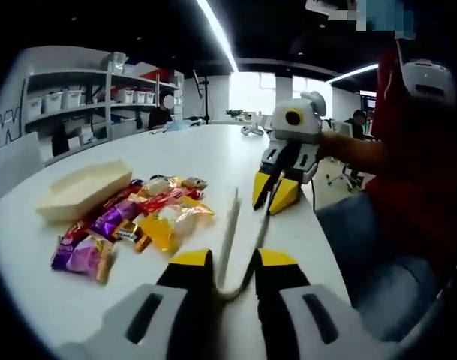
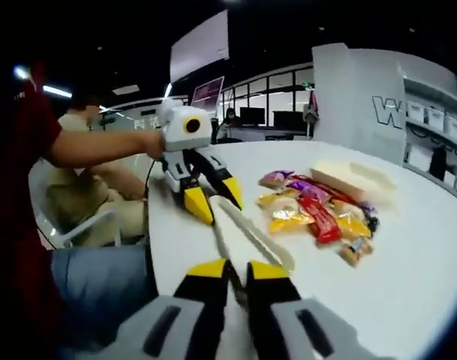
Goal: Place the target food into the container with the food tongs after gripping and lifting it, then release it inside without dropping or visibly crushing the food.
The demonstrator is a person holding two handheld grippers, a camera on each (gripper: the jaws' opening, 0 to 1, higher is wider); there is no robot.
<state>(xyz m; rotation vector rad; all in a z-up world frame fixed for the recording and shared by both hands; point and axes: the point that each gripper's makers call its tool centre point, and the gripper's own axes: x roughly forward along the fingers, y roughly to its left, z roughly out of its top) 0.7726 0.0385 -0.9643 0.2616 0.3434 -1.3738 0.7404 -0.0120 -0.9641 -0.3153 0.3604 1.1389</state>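
Right claw (image 2: 239, 268) first: its jaws stand close together, and the food tongs (image 2: 247, 229) rise from the narrow gap between them, so I judge it clamped on the near end of the tongs. Left claw (image 1: 234, 259) faces it across the counter (image 1: 213, 150). Seen from the right gripper view, its yellow tips are spread apart, with the far end of the tongs lying between them; I read it as apart and not gripping.

Beyond the tongs, to the side, lies a loose heap of wrapped snacks (image 2: 318, 210) in purple, red and yellow foil, some overlapping. Which one is the target I cannot tell. Just past the heap sits the container (image 2: 356, 180), a shallow cream tray, with nothing in it that I can see.

My judgement on handling: these packets look light, and their film glossy and slippery, with soft or brittle contents that would dent under a hard squeeze. The tongs are pale, thin-armed and probably springy, so pressure will be hard to gauge. I would pick a packet at the edge of the heap, take it across its middle rather than by a crimped end, and close only until it stops sliding.
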